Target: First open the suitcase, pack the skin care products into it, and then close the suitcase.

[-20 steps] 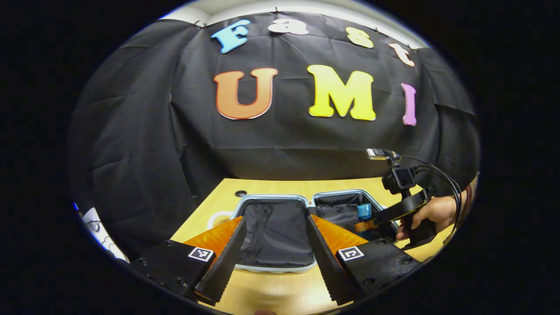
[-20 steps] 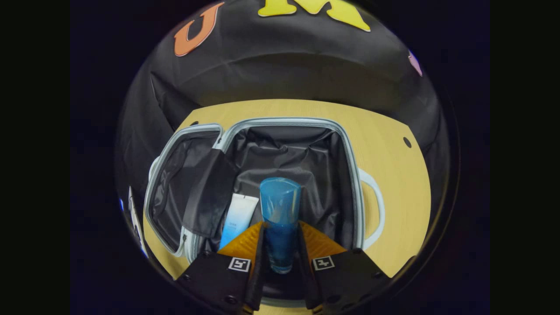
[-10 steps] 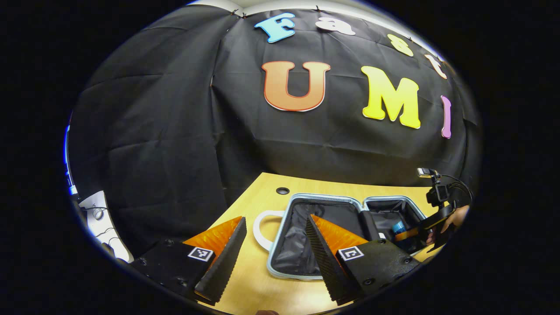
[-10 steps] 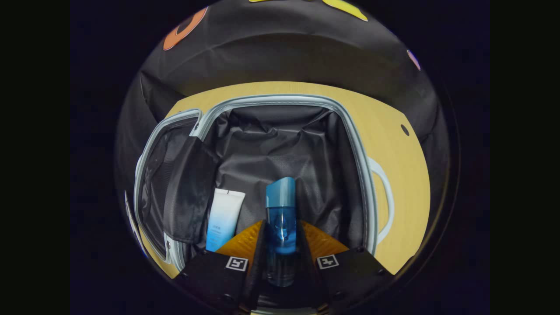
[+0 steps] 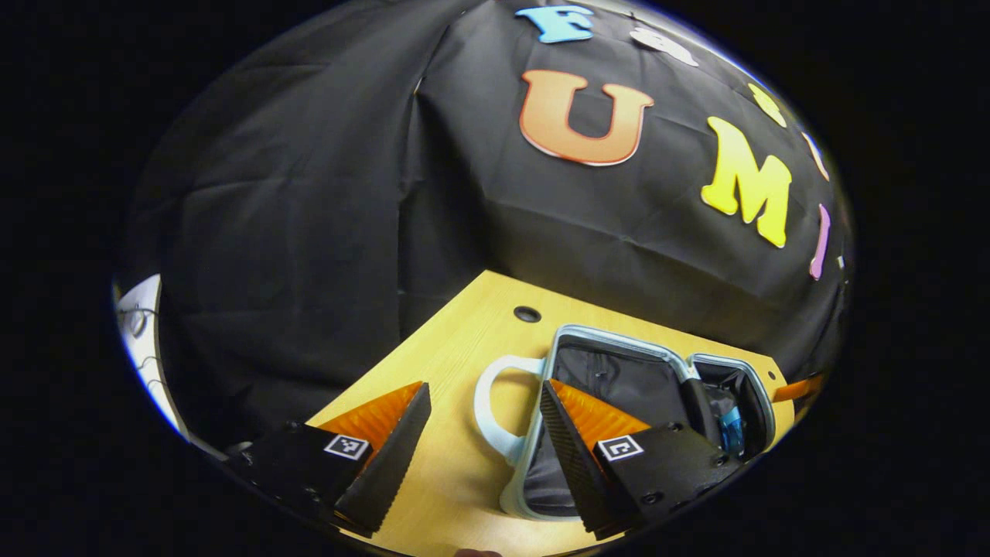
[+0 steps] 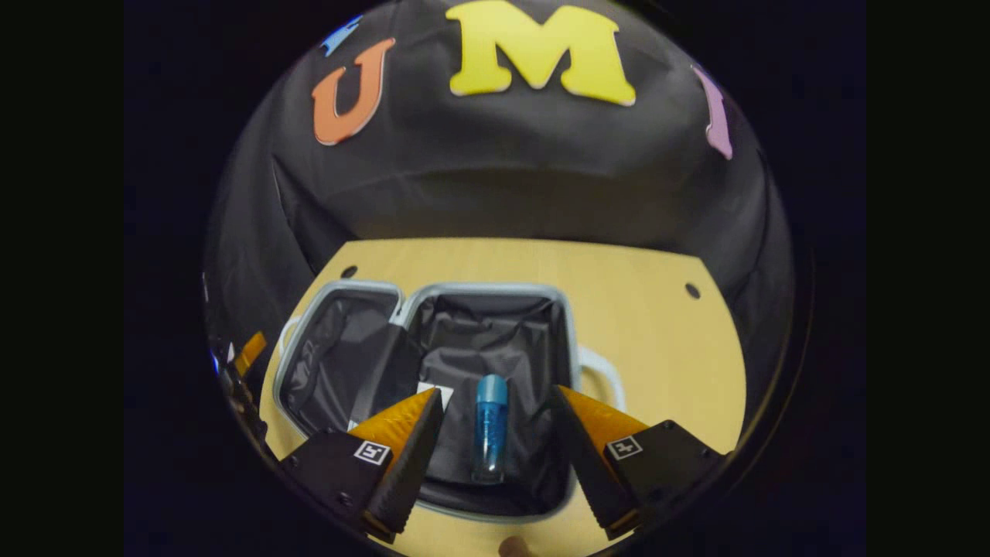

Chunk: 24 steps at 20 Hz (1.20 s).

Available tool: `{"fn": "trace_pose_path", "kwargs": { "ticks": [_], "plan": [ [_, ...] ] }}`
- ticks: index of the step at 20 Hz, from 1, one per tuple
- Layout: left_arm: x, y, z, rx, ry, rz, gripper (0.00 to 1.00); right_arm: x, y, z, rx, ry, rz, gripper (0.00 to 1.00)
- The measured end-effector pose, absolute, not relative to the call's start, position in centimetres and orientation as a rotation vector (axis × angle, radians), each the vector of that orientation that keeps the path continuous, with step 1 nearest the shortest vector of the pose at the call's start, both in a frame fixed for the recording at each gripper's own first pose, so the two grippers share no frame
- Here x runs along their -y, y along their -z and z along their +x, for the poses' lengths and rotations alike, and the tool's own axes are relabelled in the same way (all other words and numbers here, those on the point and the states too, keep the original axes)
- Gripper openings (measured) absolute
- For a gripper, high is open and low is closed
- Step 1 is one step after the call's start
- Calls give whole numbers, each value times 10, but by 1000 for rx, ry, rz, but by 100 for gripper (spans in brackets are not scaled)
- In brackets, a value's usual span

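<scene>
Suitcase (image 6: 568,340) lies open flat on the wooden table (image 6: 657,340), both halves lined in dark fabric, pale rim all round. In the right gripper view the blue bottle (image 6: 489,433) lies on the lining of the right-hand half, cap pointing away, touching neither finger. A white tube (image 6: 435,393) lies just beside it to the left, mostly hidden behind a finger. Right gripper (image 6: 489,456) hovers above that half, fingers spread wide, holding nothing. Left gripper (image 5: 476,456) is off to the suitcase's handle side, fingers likewise apart and empty; the white handle (image 5: 489,414) sits between them in the left gripper view.
</scene>
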State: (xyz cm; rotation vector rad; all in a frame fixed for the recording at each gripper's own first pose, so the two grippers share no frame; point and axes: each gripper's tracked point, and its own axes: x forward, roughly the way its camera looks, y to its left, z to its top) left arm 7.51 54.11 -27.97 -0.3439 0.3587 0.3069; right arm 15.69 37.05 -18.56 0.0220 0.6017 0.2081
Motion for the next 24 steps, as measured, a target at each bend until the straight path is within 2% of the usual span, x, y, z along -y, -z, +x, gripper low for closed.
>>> {"fn": "trace_pose_path", "kwargs": {
  "ticks": [1, 6, 8, 10, 11, 12, 14, 15, 19, 23, 24],
  "plan": [
    [-541, 292, 79, -378, -303, -372, 92, -360, 165, 148, -559, -200, 26, 83],
    [-533, 324, 103, -397, -250, -546, 91, -311, 97, 92, -424, -179, -27, 82],
    [-528, 325, 110, -390, -214, -679, 84, -296, 89, 70, -413, -174, -69, 80],
    [-525, 329, 114, -388, -189, -789, 77, -286, 84, 55, -406, -164, -85, 82],
    [-525, 334, 113, -403, -192, -799, 68, -280, 81, 50, -399, -155, -91, 82],
    [-524, 340, 115, -412, -193, -801, 75, -275, 79, 46, -392, -147, -92, 81],
    [-519, 337, 120, -409, -184, -821, 20, -267, 73, 41, -375, -130, -81, 81],
    [-522, 337, 122, -404, -184, -832, 22, -264, 71, 39, -370, -121, -73, 81],
    [-519, 331, 121, -397, -179, -835, 8, -251, 69, 34, -367, -94, -33, 81],
    [-520, 298, 119, -375, -198, -700, 4, -237, 59, 33, -339, -75, -19, 81],
    [-521, 283, 119, -358, -209, -678, 12, -235, 54, 33, -324, -76, -17, 81]
  ]
}}
